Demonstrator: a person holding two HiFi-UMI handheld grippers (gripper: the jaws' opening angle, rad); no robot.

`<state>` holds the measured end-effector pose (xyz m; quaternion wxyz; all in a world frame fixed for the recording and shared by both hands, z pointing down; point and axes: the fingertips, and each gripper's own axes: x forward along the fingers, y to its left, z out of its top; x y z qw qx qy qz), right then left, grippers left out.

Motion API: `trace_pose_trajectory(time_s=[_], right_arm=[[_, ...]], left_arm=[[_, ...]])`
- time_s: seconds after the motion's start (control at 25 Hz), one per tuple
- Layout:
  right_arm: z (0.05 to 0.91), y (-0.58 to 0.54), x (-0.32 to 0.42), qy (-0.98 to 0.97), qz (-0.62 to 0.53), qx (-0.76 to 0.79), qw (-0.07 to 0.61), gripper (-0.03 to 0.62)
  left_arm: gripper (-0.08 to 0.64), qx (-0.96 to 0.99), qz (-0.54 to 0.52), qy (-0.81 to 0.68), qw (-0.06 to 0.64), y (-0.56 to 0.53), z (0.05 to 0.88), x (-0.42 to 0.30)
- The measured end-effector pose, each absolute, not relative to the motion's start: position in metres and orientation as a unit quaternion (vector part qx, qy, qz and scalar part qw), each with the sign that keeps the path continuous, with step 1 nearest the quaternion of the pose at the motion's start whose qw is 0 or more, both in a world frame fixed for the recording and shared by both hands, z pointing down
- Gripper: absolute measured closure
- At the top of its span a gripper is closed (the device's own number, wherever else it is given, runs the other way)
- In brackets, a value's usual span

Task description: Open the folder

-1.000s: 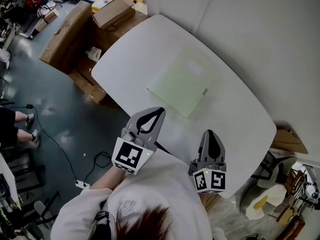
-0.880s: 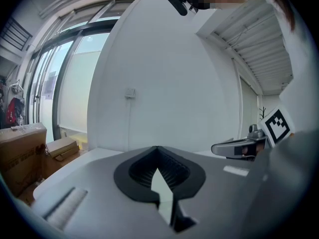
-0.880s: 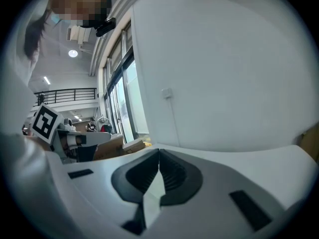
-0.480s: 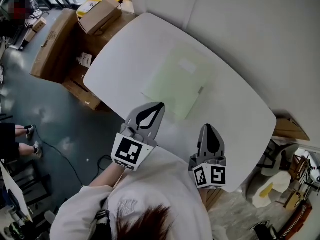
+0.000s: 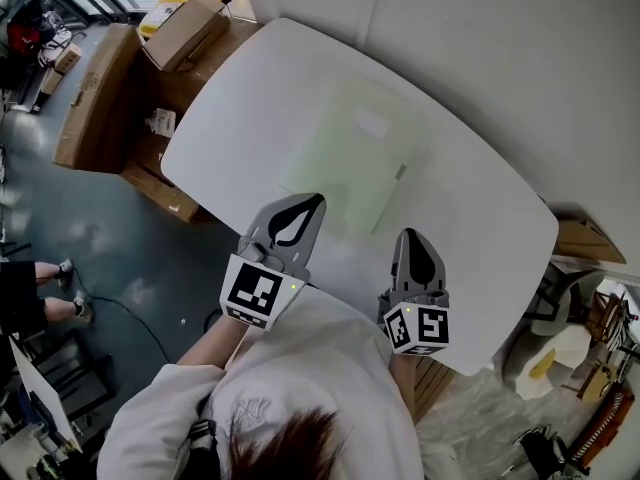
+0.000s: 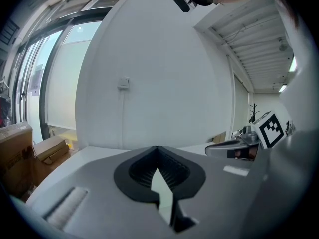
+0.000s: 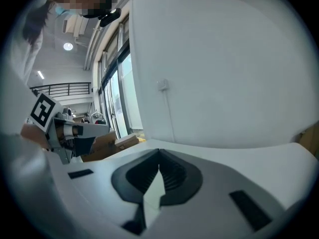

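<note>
While the folder (image 5: 350, 158) is lying closed and flat in the middle of the table (image 5: 490, 238), at twelve o'clock from us, we are holding the left gripper (image 5: 308, 204) and right gripper (image 5: 408, 238) clenched and empty by the near edge. Clenched jaws are risking a mere push: the thin cover could slide toward the far edge instead of lifting. Bare tabletop is lying open at three and nine o'clock of the folder, and a wall (image 5: 520, 68) is standing beyond.

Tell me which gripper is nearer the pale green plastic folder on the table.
Left, narrowly. In the head view the left gripper overlaps the pale green folder at its near edge; the right gripper sits off its near right corner.
</note>
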<state>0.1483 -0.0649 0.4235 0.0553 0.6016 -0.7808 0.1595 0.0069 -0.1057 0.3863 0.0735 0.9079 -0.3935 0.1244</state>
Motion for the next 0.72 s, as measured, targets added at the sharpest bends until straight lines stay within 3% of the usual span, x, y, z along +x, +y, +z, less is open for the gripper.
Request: trace_pose_trajectory(time_s=[0.72], right_arm=[[0.485, -0.092, 0.144, -0.78, 0.179, 0.592, 0.095, 0.586]], left_arm=[[0.558, 0.916, 0.196, -0.347, 0.049, -0.104, 0.427, 0.024]])
